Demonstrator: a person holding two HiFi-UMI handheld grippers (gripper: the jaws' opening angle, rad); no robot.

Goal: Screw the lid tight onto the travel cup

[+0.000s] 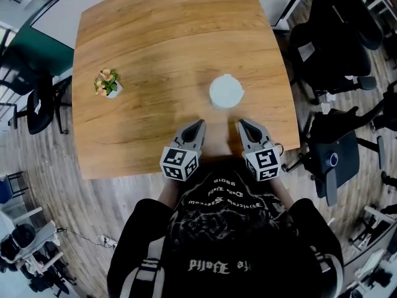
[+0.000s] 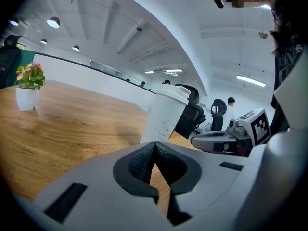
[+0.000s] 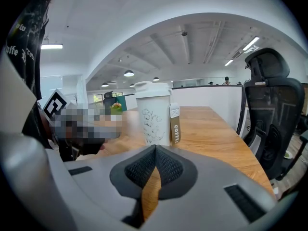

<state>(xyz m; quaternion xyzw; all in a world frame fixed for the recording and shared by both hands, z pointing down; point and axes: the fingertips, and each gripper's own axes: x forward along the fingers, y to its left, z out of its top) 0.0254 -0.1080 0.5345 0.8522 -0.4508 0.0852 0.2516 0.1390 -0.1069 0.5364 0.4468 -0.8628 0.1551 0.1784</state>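
Here's the cup (image 1: pixel 226 92), standing on the wooden table (image 1: pixel 155 36) a little right of the middle, out in front of both grippers. It's upright: long axis straight up and down, base flat on the wood, mouth end pointing at the ceiling. From the head view we're looking right down onto its white round top. The lid (image 3: pixel 153 89) sits on that top end, level with the rim; how far it is screwed down, I can't tell. A brown label (image 3: pixel 174 124) with lettering runs down the cup's side, on the right in the right gripper view.

Left gripper (image 1: pixel 200 123) is near the table's front edge, aimed up the table and tipped slightly down. Its jaws are closed, the dark ribbed pads (image 2: pixel 144 160) meeting at the tips with nothing between them. The cup stands beyond those tips, apart from them.

Right gripper (image 1: pixel 240 123) is just beside the left, same story: jaws pressed together, empty, the cup dead ahead of them and not touched.

Over on the left of the table, well apart from the cup, there's a small potted plant (image 1: pixel 108 83) in a white pot. Black office chairs (image 1: pixel 335 42) stand off the table's right side.
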